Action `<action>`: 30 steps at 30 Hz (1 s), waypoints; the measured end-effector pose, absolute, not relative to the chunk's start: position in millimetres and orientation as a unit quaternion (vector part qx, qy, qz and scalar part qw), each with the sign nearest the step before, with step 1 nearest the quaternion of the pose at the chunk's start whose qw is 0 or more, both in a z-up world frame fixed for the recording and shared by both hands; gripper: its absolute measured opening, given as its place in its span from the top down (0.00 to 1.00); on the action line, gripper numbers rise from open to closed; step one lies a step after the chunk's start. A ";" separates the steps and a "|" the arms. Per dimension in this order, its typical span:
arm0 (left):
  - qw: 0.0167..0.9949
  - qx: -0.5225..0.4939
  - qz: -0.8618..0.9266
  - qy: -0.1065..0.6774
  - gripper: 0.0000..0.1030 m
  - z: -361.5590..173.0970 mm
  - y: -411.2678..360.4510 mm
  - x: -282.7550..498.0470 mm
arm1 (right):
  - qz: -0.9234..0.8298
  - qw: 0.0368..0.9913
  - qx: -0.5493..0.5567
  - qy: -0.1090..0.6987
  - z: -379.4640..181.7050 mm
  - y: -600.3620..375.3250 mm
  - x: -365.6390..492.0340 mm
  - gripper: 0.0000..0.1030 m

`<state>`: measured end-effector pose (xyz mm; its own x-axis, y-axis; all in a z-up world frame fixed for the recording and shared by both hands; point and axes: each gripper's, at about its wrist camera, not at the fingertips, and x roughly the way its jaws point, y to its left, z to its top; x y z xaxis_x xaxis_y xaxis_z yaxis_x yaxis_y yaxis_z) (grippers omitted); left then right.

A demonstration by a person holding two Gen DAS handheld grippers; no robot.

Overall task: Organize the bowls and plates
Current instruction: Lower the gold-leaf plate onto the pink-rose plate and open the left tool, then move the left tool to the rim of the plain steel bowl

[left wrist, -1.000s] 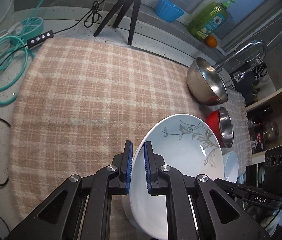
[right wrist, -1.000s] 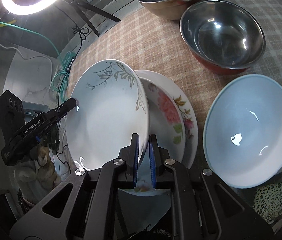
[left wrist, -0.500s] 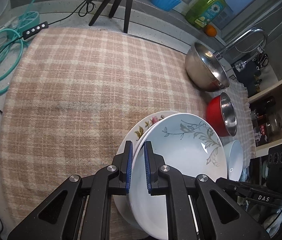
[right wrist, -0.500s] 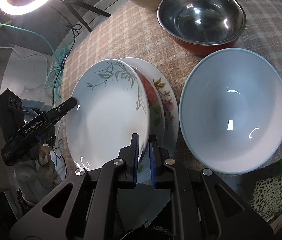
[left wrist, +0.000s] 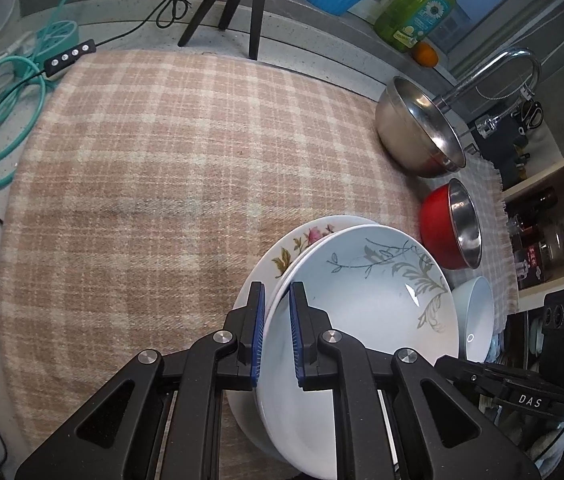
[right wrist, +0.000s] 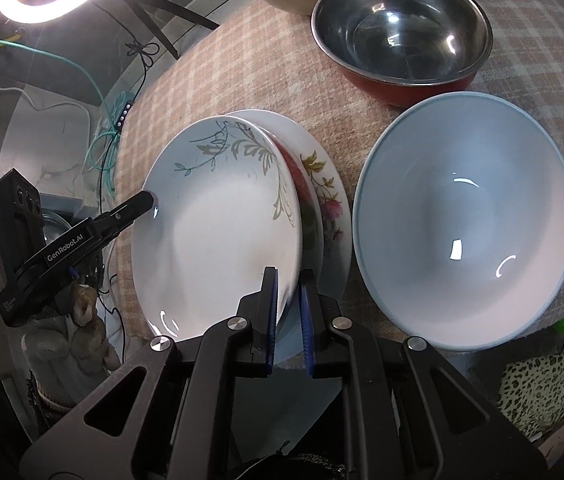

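Between both pairs of closed jaws sits the leaf plate, left gripper at nine o'clock, right gripper at six, tilted over the flowered plate; pale bowl at three o'clock

To your left the checked cloth lies bare, so a gripper passes freely there. To your right the way is crowded: the pale blue bowl sits just beside the stacked plates, with the red bowl and steel bowl behind.
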<state>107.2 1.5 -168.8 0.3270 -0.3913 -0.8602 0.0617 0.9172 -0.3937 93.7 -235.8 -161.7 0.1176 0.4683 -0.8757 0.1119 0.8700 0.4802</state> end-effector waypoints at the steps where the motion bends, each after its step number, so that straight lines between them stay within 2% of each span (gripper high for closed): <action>1: 0.801 -0.145 -0.141 0.563 0.90 -168.7 1.3 107.4 | 0.125 0.714 0.220 0.652 -161.5 -235.6 94.0 0.88; 15: 0.802 -0.131 -0.143 0.565 0.89 -167.4 -1.6 108.8 | 0.124 0.720 0.207 0.651 -158.9 -235.8 94.3 0.86; 19: 0.802 -0.130 -0.143 0.565 0.89 -166.2 -1.9 109.6 | 0.120 0.727 0.207 0.644 -154.5 -239.7 94.8 0.62; 30: 0.813 -0.114 -0.144 0.553 0.88 -151.4 -3.5 111.5 | 0.126 0.744 0.195 0.627 -138.2 -238.0 89.9 0.62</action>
<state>111.5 -3.5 -151.4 0.3464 -0.3599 -0.8663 0.1087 0.9326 -0.3440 89.9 -238.0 -138.2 0.1821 0.4310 -0.8838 0.0576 0.8926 0.4472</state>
